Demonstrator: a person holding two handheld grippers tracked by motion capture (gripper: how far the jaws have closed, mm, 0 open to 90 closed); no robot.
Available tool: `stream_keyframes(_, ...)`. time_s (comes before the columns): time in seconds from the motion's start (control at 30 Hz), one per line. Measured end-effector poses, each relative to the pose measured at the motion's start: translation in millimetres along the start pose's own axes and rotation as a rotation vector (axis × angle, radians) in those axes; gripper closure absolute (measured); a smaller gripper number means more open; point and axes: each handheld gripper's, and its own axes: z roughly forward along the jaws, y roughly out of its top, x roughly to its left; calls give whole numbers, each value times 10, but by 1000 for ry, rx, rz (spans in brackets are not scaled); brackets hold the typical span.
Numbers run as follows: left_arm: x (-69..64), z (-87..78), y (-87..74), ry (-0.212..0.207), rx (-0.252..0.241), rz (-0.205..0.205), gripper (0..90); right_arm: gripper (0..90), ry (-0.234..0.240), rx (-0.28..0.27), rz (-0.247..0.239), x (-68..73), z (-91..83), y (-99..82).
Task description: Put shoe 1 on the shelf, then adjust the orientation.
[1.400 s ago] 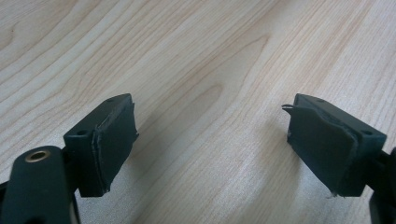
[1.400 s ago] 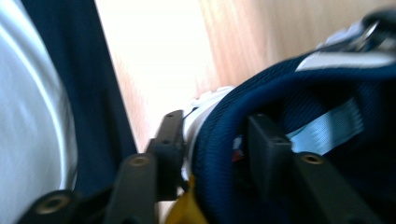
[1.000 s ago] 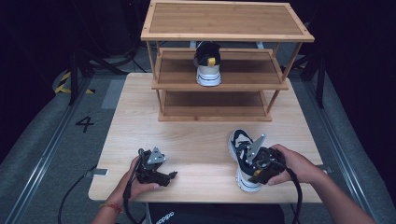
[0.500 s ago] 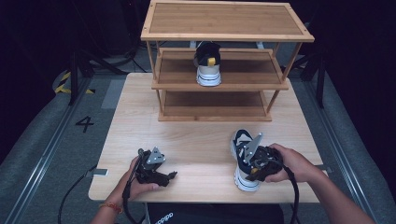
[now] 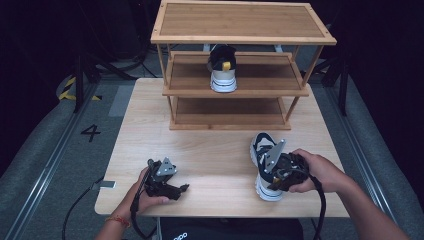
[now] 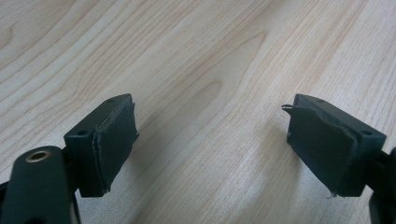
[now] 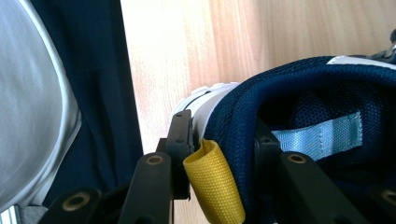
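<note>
A navy and white sneaker lies on the wooden table at the front right, toe pointing away. My right gripper is shut on its heel. Its jaws have just been closing, one outside the heel and one inside the collar, beside the yellow pull tab. My left gripper rests at the front left of the table, open, with only bare wood between its pads. A matching sneaker stands on the middle shelf of the bamboo rack, heel toward me.
The three-tier rack stands at the far side of the table; its top shelf and bottom shelf carry nothing. The table's front edge runs close by the held heel. Dark floor surrounds the table.
My right gripper has risen slightly with the sneaker's heel in it. The left gripper has stayed where it was.
</note>
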Motion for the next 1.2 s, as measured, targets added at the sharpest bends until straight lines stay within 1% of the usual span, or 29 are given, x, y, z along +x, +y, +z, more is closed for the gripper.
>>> stream_keyframes(0.07,-3,2,-1,-1,-1,-5,159,682,-11,1,-17,3,-56,-2)
stream_keyframes(0.1,1,0,0,1,0,0,159,682,-16,1,-20,7,-99,-2)
stream_keyframes(0.17,1,0,0,1,0,-1,159,681,-23,-13,-29,-2,-164,5)
stream_keyframes(0.23,0,0,0,2,0,-1,159,683,-45,-31,-26,-7,-243,22)
stream_keyframes(0.3,-1,0,0,2,0,-2,159,682,-60,-32,-39,-19,-314,43)
stream_keyframes(0.33,-3,1,-2,-1,0,-6,159,682,-62,-41,-39,-26,-353,54)
stream_keyframes(0.37,-1,-2,-2,2,1,-2,160,681,-62,-44,-43,-29,-392,66)
stream_keyframes(0.4,-2,-4,-4,3,1,-3,159,681,-71,-44,-55,-29,-431,77)
stream_keyframes(0.47,-3,-6,-5,5,1,-4,159,681,-75,-60,-63,-22,-516,97)
stream_keyframes(0.5,-3,-6,-5,5,2,-4,160,680,-75,-59,-67,-13,-559,106)
stream_keyframes(0.57,-3,-6,-5,5,1,-4,159,680,-82,-68,-90,-5,-636,129)
stream_keyframes(0.63,-3,-6,-5,6,3,-5,159,679,-91,-63,-97,-1,-702,157)
stream_keyframes(0.7,-6,-7,-5,9,2,-6,158,679,-103,-57,-117,-18,-758,198)
stream_keyframes(0.73,-7,-7,-6,9,2,-8,159,678,-109,-52,-111,-14,-791,227)
stream_keyframes(0.77,-8,-8,-6,10,2,-8,158,677,-114,-50,-118,-20,-810,245)
stream_keyframes(0.83,-8,-9,-7,11,3,-8,159,677,-120,-53,-134,-58,-861,290)
stream_keyframes(0.93,-8,-9,-7,10,3,-8,159,676,-141,-49,-142,-126,-934,358)
stream_keyframes(1.03,-9,-8,-7,10,2,-11,159,673,-159,-45,-141,-222,-998,429)
stream_keyframes(1.07,-9,-8,-7,10,1,-10,159,673,-172,-41,-141,-261,-1020,455)
stream_keyframes(1.1,-9,-8,-8,10,1,-11,158,673,-179,-42,-132,-294,-1037,480)
stream_keyframes(1.17,-9,-9,-7,10,1,-10,159,673,-199,-23,-142,-351,-1070,538)
stream_keyframes(1.2,-9,-9,-7,10,1,-10,158,672,-202,-22,-141,-389,-1089,563)
